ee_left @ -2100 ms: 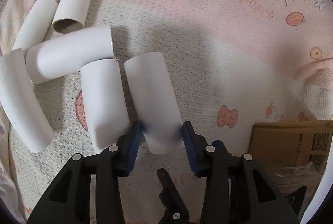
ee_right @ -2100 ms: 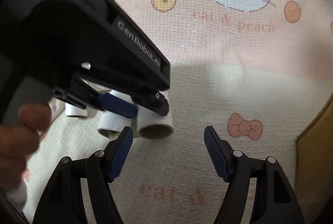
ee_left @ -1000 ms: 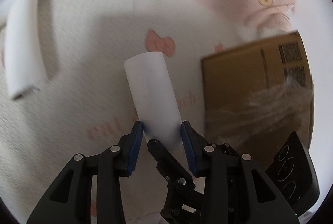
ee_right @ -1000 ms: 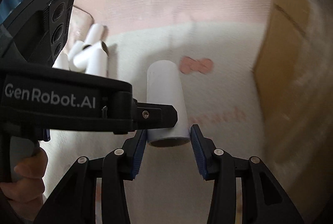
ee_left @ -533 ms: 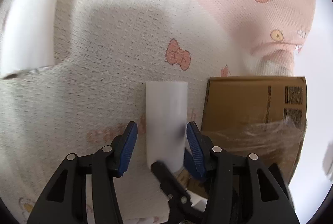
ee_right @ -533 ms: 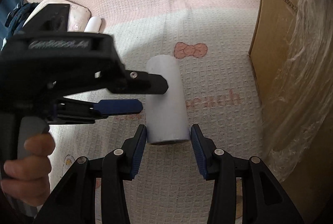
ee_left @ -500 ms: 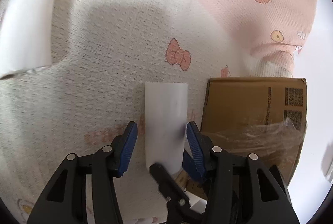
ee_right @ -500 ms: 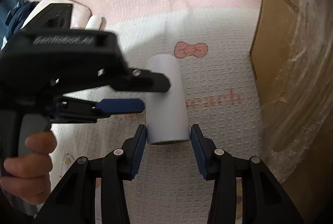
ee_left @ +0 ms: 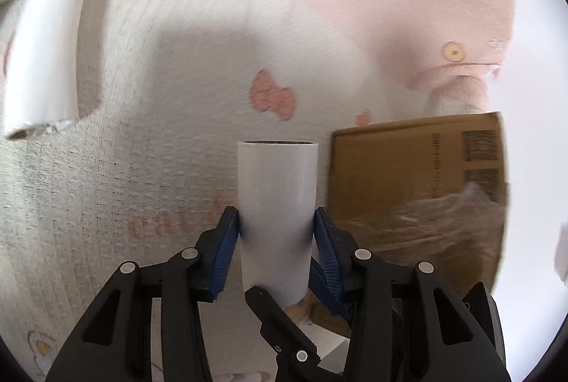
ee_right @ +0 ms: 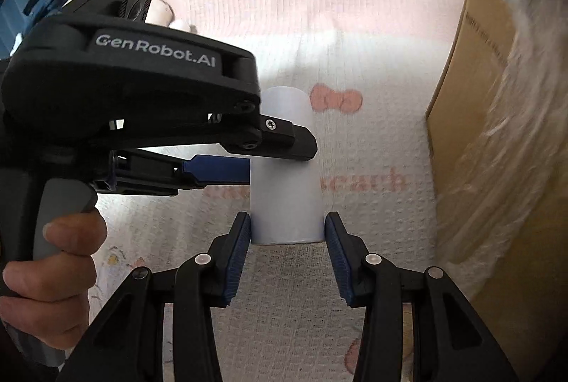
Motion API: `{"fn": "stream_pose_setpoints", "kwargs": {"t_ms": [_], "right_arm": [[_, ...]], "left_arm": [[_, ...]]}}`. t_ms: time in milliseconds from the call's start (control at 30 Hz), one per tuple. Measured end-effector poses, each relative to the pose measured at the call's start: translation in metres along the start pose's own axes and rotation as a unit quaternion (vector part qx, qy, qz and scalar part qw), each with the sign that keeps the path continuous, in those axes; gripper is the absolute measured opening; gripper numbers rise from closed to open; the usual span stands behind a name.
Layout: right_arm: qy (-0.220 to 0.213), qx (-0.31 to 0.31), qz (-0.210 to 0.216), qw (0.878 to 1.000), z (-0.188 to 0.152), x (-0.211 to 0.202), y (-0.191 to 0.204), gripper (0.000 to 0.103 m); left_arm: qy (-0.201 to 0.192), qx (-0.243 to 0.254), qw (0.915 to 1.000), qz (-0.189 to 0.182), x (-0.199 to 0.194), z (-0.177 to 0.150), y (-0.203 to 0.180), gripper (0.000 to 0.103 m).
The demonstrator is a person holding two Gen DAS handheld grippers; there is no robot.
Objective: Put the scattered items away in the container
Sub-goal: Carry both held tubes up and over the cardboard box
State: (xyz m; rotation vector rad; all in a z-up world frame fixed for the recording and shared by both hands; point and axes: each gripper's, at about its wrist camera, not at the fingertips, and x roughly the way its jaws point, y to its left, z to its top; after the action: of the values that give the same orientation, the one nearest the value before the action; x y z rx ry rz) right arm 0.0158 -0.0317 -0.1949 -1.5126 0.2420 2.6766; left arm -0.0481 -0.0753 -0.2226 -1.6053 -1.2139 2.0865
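One white cardboard tube (ee_left: 277, 201) hangs over the blanket, gripped from two sides. My left gripper (ee_left: 277, 236) has its jaws closing, and both blue pads touch the tube's sides. My right gripper (ee_right: 287, 240) is shut on the near end of the same tube (ee_right: 284, 183). A black finger (ee_left: 273, 314) of the right gripper shows under the tube in the left wrist view. In the right wrist view a hand (ee_right: 53, 275) holds the left tool's black housing (ee_right: 142, 80). The brown cardboard box (ee_left: 408, 176) stands just right of the tube.
Another white tube (ee_left: 46, 45) lies on the cat-print blanket (ee_left: 159, 151) at the far left. The box wall (ee_right: 472, 98) carries crumpled clear plastic wrap (ee_right: 514, 151). Pink patterned fabric (ee_right: 319, 9) stretches beyond the tube.
Half a second ago the left pads stood slightly off the tube; now they press on it. The right gripper has kept its hold, and the left gripper's housing has shifted a little.
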Motion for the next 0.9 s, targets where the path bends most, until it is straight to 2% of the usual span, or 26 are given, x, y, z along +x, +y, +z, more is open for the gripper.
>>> {"fn": "stream_pose_setpoints", "kwargs": {"t_ms": [133,267,500,667,767,900], "right_arm": [[-0.046,-0.017,-0.013,0.999,0.014,-0.034,0.005,0.041],[-0.083,-0.013,-0.02,0.996,0.032,-0.075,0.001,0.041],[-0.138,-0.008,-0.026,0.99,0.056,-0.145,-0.016,0.041],[-0.157,0.017,-0.047,0.986,0.072,-0.165,-0.04,0.041],[-0.161,0.031,-0.076,0.984,0.076,-0.169,-0.048,0.041],[-0.135,0.063,-0.089,0.985,0.073,-0.182,-0.087,0.041]], "left_arm": [[-0.041,0.042,0.9982,-0.011,-0.031,-0.001,-0.035,0.047],[-0.073,0.088,0.993,-0.029,-0.06,-0.003,-0.077,0.047],[-0.112,0.172,0.9779,-0.042,-0.095,-0.015,-0.159,0.047],[-0.098,0.211,0.9709,-0.059,-0.086,-0.013,-0.2,0.047],[-0.067,0.224,0.97,-0.065,-0.068,-0.006,-0.222,0.047],[-0.013,0.234,0.9706,-0.057,-0.032,0.007,-0.249,0.047]]}}
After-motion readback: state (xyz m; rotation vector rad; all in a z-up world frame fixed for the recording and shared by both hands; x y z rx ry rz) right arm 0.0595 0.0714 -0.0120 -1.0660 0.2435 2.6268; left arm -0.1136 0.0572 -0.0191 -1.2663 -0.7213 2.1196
